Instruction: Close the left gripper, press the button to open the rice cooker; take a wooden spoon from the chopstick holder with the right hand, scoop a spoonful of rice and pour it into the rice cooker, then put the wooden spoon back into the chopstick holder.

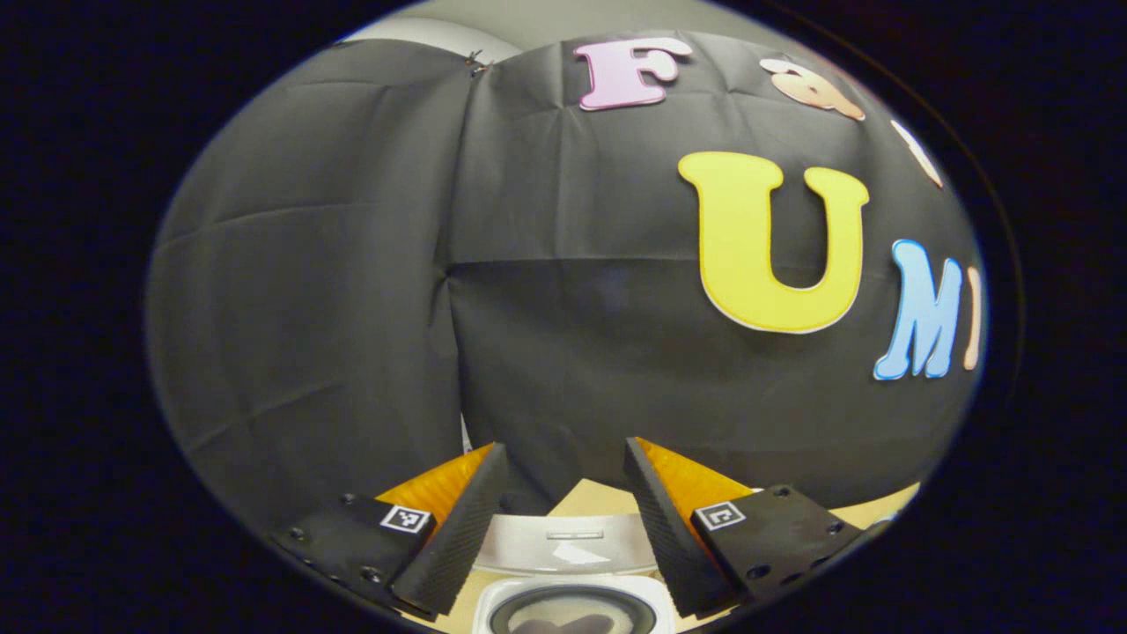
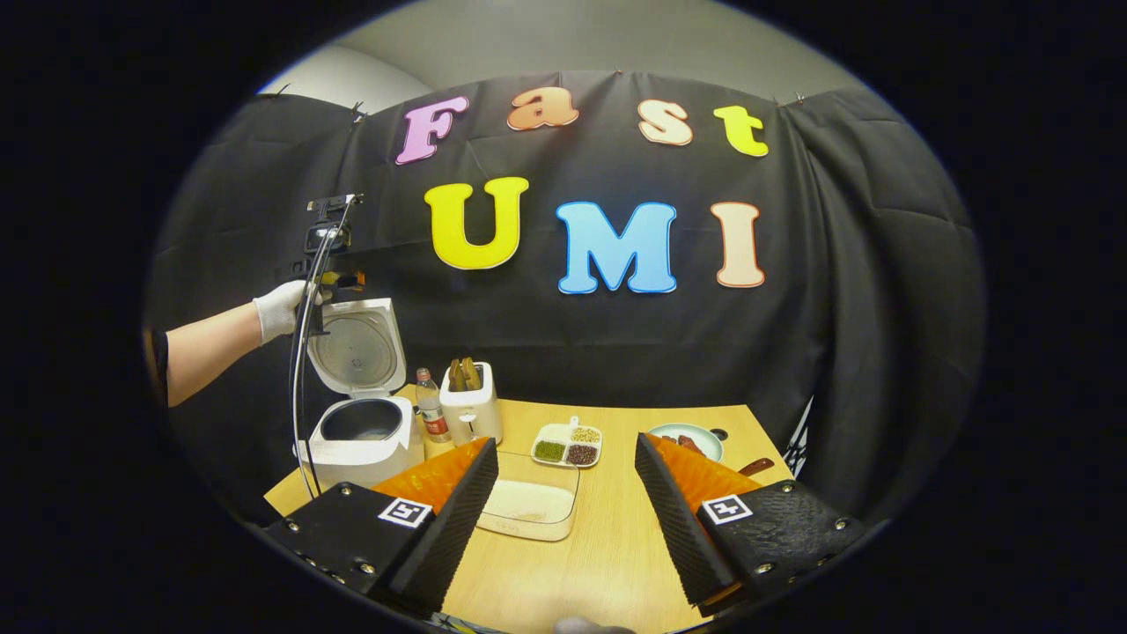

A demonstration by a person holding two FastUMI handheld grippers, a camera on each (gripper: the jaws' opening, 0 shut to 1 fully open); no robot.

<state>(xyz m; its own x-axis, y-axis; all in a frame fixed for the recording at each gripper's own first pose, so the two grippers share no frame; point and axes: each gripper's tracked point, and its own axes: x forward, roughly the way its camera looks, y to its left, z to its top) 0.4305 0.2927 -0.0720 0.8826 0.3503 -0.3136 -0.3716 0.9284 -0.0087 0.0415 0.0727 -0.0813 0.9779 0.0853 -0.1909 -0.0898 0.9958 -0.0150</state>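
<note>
Writing: no label was readable; the bottle's (image 2: 430,412) label was too small to read.
Left gripper (image 1: 563,471): fingers spread apart, grasping nothing, held above the rice cooker (image 1: 570,581) with its lid up.
Right gripper (image 2: 563,458): fingers released wide, empty, over the wooden table (image 2: 607,546).
Rice cooker: stood open at the table's far left edge, beside the bottle.
Chopstick holder (image 2: 471,409): white, just right of the bottle, wooden handles (image 2: 464,373) sticking up.
Rice tray (image 2: 533,506): clear, between the right fingers.
Open room: bare tabletop lay in front of the right gripper.
Hand (image 2: 280,310): gloved, above the cooker lid.
</note>
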